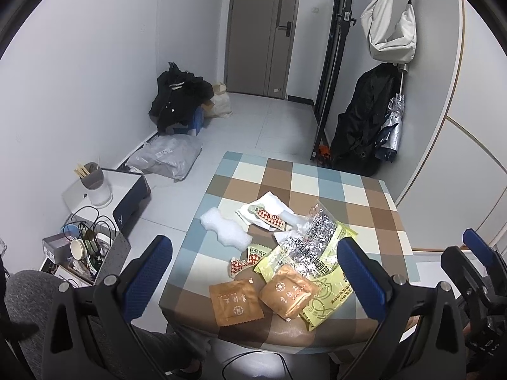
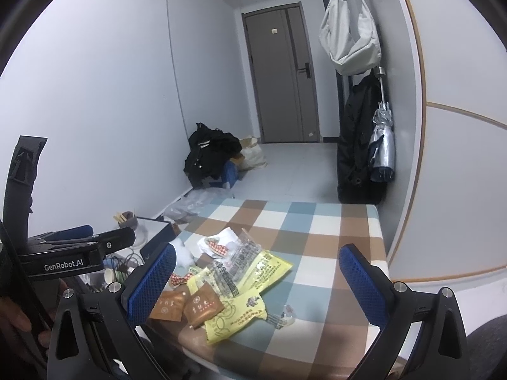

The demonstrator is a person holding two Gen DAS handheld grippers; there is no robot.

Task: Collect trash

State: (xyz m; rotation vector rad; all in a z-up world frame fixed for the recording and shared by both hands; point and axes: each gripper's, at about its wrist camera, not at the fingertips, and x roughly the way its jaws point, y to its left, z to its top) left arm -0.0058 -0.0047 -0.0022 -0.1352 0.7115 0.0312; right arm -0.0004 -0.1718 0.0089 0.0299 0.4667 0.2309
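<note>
Trash lies on a checked tablecloth (image 1: 364,196): two brown sachets (image 1: 236,300) (image 1: 286,293), a yellow wrapper (image 1: 326,288), a silver foil wrapper (image 1: 313,237), white bubble wrap (image 1: 225,231), red-checked packets (image 1: 269,218) and white tissue. My left gripper (image 1: 253,281) is open and empty, held above the near table edge over the sachets. My right gripper (image 2: 256,288) is open and empty above the same pile; the yellow wrapper (image 2: 244,313) and the sachets (image 2: 202,307) lie between its fingers in that view.
A cluttered box (image 1: 85,250) with a cup and cables stands on the floor to the left, next to a white container (image 1: 95,183) on a case. A grey bag (image 1: 164,158) and black clothes (image 1: 180,98) lie by the wall. A coat and umbrella (image 1: 389,120) hang at the right.
</note>
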